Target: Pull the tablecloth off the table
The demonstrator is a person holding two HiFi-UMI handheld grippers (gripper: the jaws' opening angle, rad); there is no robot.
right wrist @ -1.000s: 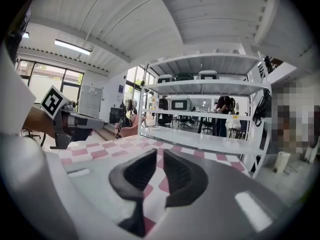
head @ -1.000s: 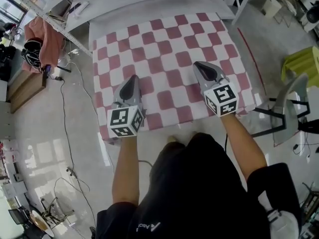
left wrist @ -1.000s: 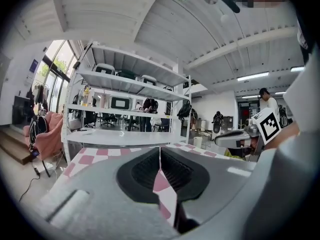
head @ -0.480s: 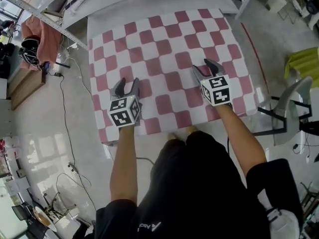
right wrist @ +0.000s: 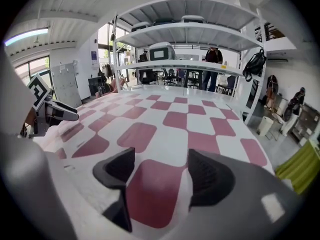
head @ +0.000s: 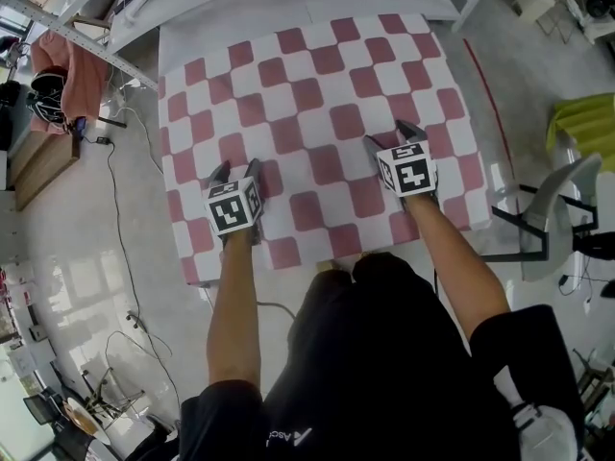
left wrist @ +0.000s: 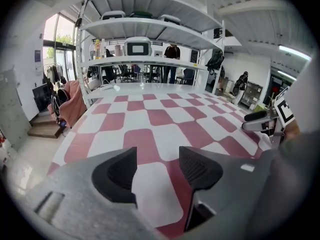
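Two grippers are held over a red-and-white checked tablecloth (head: 317,94), which lies spread flat over the table (head: 250,8) and hangs a little over its near edge and both side edges. A bare white strip of the table is left uncovered at the far end.

The left gripper (head: 236,168) is held over the near left part of the cloth and the right gripper (head: 391,134) over the near right part, well apart from each other. Both are pointed away from the person and tilted downward. The jaws of both have just been opening and are now released wide. In each gripper view only flat cloth is seen in the gap, and the ribbed black pads are pressed on nothing. Whether the tips touch the cloth cannot be told.

No letters are carried by the marker cube on the left gripper (head: 233,209) or the one on the right (head: 408,169), only black-and-white square patterns. White lettering (head: 285,437) is printed on the person's black shirt; it is seen upside down and cut off, and only something like "Asc" can be made out.

A white shelving rack (left wrist: 150,29) is seen beyond the far end of the table. A pink cloth (head: 67,65) is draped at the left, and a grey chair (head: 557,200) is set at the right.
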